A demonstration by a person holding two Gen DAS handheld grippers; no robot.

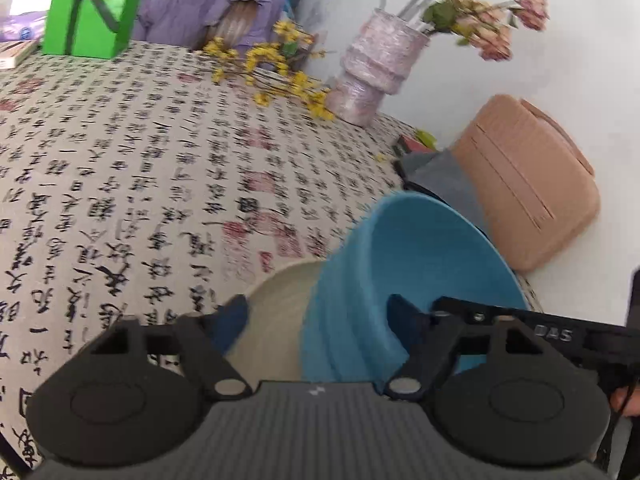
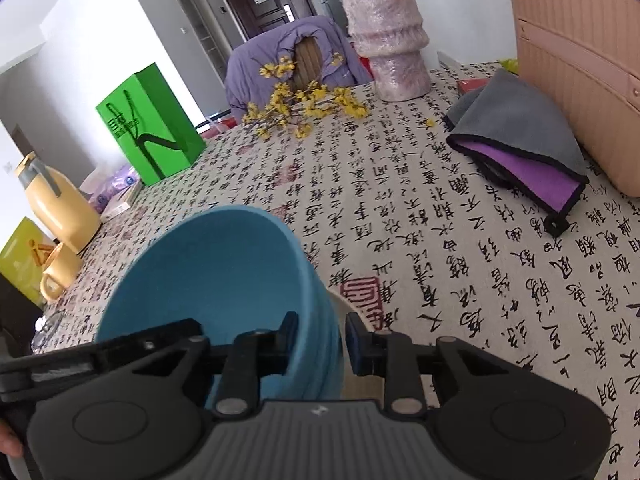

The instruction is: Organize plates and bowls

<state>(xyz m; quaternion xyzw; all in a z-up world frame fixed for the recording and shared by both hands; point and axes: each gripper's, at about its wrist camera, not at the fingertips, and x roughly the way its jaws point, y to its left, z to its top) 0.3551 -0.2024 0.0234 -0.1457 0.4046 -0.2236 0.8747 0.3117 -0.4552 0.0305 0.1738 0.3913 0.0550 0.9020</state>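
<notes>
A blue bowl (image 1: 420, 256) stands tilted on a cream plate (image 1: 280, 304) on the calligraphy-print tablecloth. My left gripper (image 1: 316, 314) is open wide and straddles the bowl's near left wall. One finger is inside the bowl, and the other is out over the plate, clear of the wall. In the right wrist view the blue bowl (image 2: 224, 276) fills the lower left, with the cream plate (image 2: 340, 300) peeking out beside it. My right gripper (image 2: 322, 334) straddles the bowl's right wall, with a thin gap at the outer pad (image 2: 354, 340).
At the back stand a pink wrapped vase (image 1: 372, 68), yellow flower sprigs (image 1: 276, 72) and a green bag (image 1: 92, 8). A pink case (image 2: 580, 72) and a grey-purple cloth (image 2: 516, 132) lie to the right. A yellow jug (image 2: 56, 204) and mug (image 2: 60, 272) stand at the left.
</notes>
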